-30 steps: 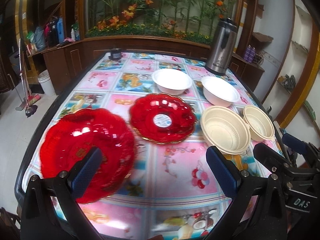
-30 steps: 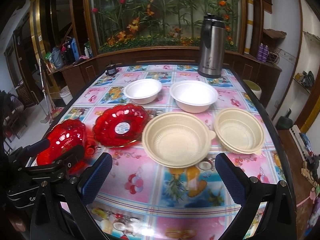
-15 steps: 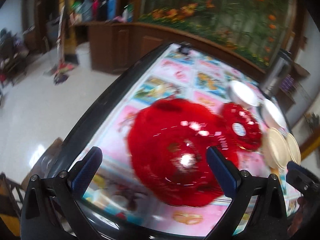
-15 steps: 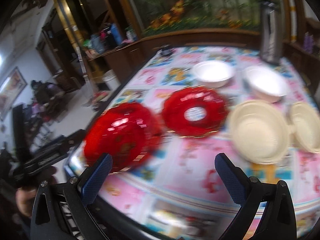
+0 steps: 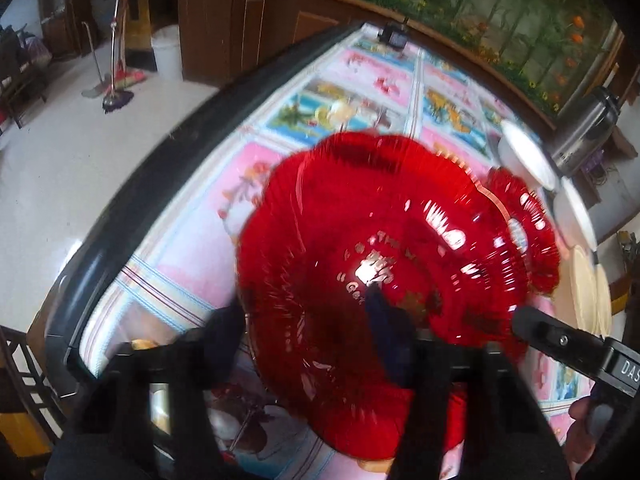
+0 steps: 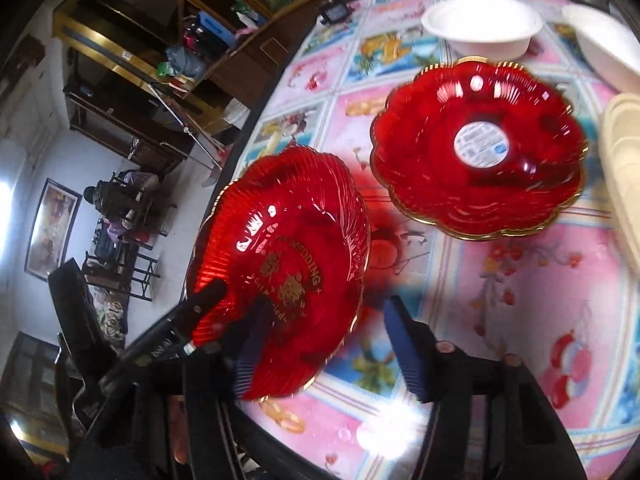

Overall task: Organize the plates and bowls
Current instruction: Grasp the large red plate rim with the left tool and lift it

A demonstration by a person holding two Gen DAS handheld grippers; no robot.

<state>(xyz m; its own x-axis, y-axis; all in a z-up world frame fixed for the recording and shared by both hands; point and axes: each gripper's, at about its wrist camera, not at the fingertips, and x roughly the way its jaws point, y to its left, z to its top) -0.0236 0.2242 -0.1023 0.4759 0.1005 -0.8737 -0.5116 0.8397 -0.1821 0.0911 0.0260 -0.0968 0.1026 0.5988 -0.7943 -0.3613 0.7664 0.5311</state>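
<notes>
A big red scalloped plate with gold lettering (image 5: 384, 264) fills the left wrist view. My left gripper (image 5: 304, 328) has narrowed around its near rim, one finger under and one above. The plate is tilted. In the right wrist view the same plate (image 6: 288, 256) sits at the left, its edge overlapping my right gripper's left finger. My right gripper (image 6: 324, 344) stands half open. A second red plate with a white label (image 6: 480, 148) lies on the table beyond. White bowls (image 6: 480, 24) stand further back.
The table edge (image 5: 120, 208) runs close on the left, with floor below. A cream bowl (image 6: 624, 160) lies at the right. A steel thermos (image 5: 584, 128) stands at the far end. The right gripper's body (image 5: 576, 344) shows low right in the left wrist view.
Both grippers swung left and down to the big red plate. My left gripper's jaws closed in on the plate's rim. My right gripper's jaws narrowed. The plate now sits tilted.
</notes>
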